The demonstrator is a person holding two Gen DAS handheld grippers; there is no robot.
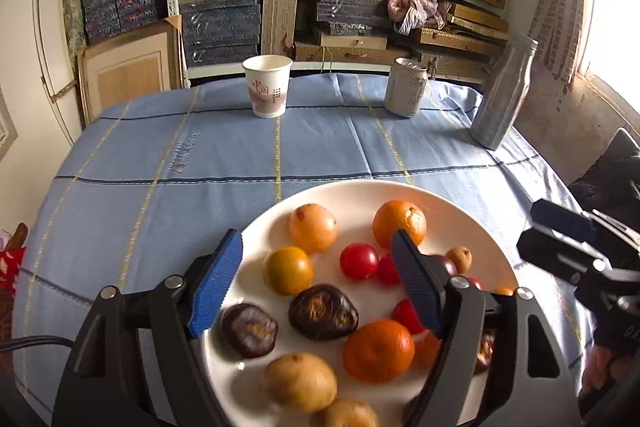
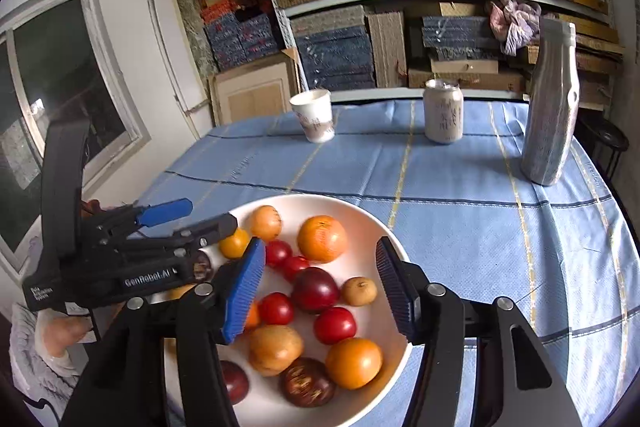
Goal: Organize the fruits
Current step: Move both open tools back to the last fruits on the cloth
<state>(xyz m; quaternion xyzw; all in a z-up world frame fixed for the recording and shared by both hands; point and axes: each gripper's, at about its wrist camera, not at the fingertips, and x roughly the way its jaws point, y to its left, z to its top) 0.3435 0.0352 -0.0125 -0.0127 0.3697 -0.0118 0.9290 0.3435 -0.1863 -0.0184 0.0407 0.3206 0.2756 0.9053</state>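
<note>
My left gripper (image 1: 316, 279) and right gripper (image 2: 320, 291) hover, jaws apart and empty, over the white plate (image 1: 352, 195) at lower centre, where oranges, cherry tomatoes and dark passion fruit (image 1: 323, 311) lie mixed. No fruit shows elsewhere on the blue tablecloth (image 1: 200, 155); I judge the sorting barely begun.

Lots of bare blue tablecloth (image 2: 460, 227) in the middle of the table, wide enough to pass through. Along the far edge, three things in the way: a paper cup (image 1: 267, 85), a drink can (image 1: 406, 87) and a tall grey bottle (image 2: 552, 103) toward the far right corner, with gaps between them. Near edge filled by a white plate (image 2: 372, 223), crowded with small fruits, little room between them. Just above the plate's left side, the left gripper (image 2: 188, 217).
</note>
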